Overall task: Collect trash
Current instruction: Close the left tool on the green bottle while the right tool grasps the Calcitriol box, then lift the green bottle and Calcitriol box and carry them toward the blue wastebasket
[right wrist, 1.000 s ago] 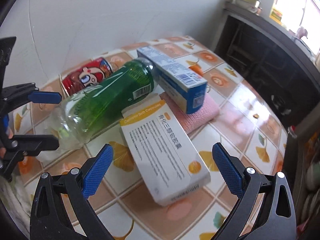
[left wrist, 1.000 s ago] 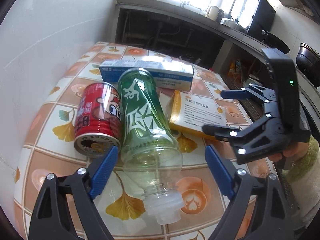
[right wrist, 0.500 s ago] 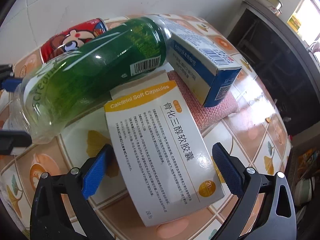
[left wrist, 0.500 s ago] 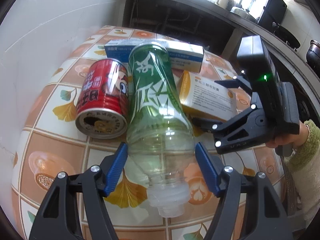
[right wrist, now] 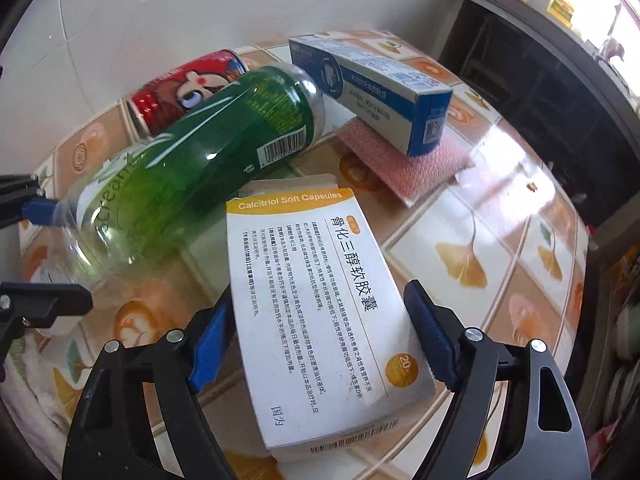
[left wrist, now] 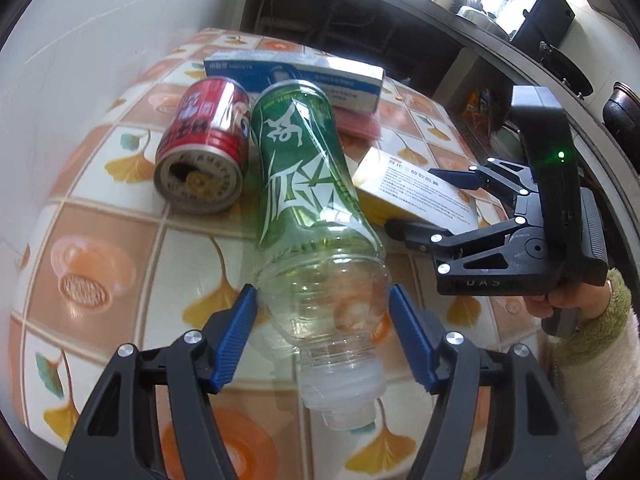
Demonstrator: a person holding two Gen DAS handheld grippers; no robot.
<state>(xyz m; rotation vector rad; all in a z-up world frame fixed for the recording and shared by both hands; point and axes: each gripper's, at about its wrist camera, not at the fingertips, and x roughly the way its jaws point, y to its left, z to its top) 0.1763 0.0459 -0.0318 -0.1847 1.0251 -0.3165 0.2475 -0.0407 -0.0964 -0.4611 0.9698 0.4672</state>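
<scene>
Plastic bottle: the green bottle (left wrist: 308,184) lies on its side on the tiled table (left wrist: 92,240), its clear neck end between the fingers of the left gripper (left wrist: 322,326); it touches the red can (left wrist: 204,148) and leans near the capsule box (right wrist: 320,304).
Left fingers: half-narrowed around the bottle's clear shoulder, the left pad touching, the right one apart; no firm clamp is seen.
Right fingers: the right gripper (right wrist: 320,332) has just been closing, the capsule box between its pads, which stand just beside its long edges without clearly pressing.
Slip risk: the thin curved wall may buckle or squirt out of the pads.
Knock-on risk: lifting the bottle may roll the red can away.
Box risk: a light, likely empty carton may crush or pivot when gripped near one end.
Collision risk: both grippers work close together and could clash.
</scene>
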